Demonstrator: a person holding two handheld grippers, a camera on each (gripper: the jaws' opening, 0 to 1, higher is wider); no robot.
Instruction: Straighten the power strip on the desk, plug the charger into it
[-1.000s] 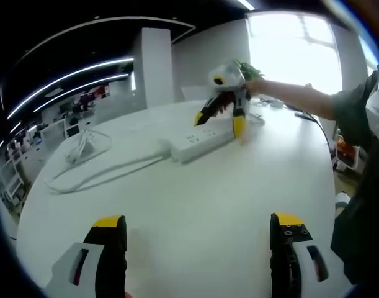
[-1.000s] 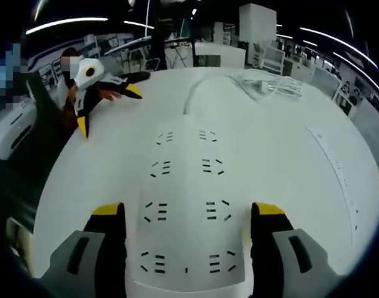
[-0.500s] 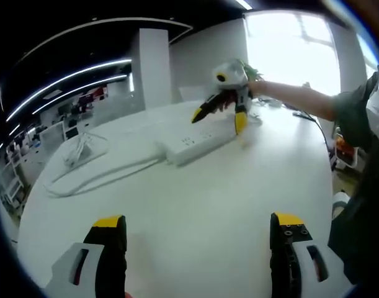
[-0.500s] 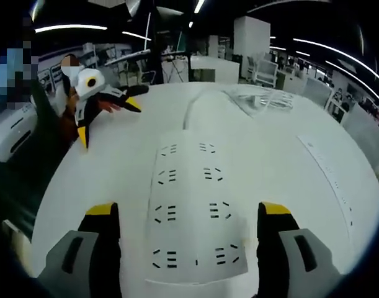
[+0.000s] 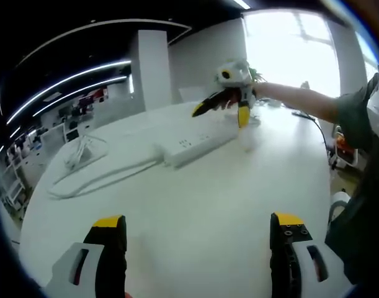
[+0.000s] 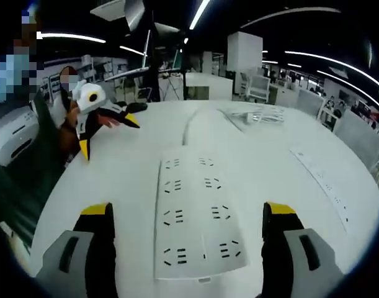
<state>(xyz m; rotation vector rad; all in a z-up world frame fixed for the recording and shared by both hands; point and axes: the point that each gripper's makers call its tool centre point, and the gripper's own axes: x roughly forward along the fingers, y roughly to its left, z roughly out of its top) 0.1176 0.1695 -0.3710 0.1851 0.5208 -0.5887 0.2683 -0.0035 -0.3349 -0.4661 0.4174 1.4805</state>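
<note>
A white power strip (image 5: pixel 194 140) with two rows of sockets lies on the white desk (image 5: pixel 195 205), and its cable (image 5: pixel 96 177) runs off to the left. In the right gripper view the power strip (image 6: pixel 198 214) lies lengthwise between the jaws of my open right gripper (image 6: pixel 188 214), which hovers over its near end. From the left gripper view, that right gripper (image 5: pixel 221 110) hangs above the strip's far end. My left gripper (image 5: pixel 198 226) is open and holds nothing, well short of the strip. A white charger with a bundled cord (image 6: pixel 258 115) rests beyond the strip.
The left gripper (image 6: pixel 107 133) comes in from the left of the right gripper view, with a person (image 6: pixel 15 143) behind it. A sleeve and arm (image 5: pixel 313 102) reach across the desk. A long flat white strip (image 6: pixel 325 183) lies at the desk's right side.
My right gripper has risen and drawn back from the power strip, which now looks smaller between its jaws. The left gripper has stayed in place.
</note>
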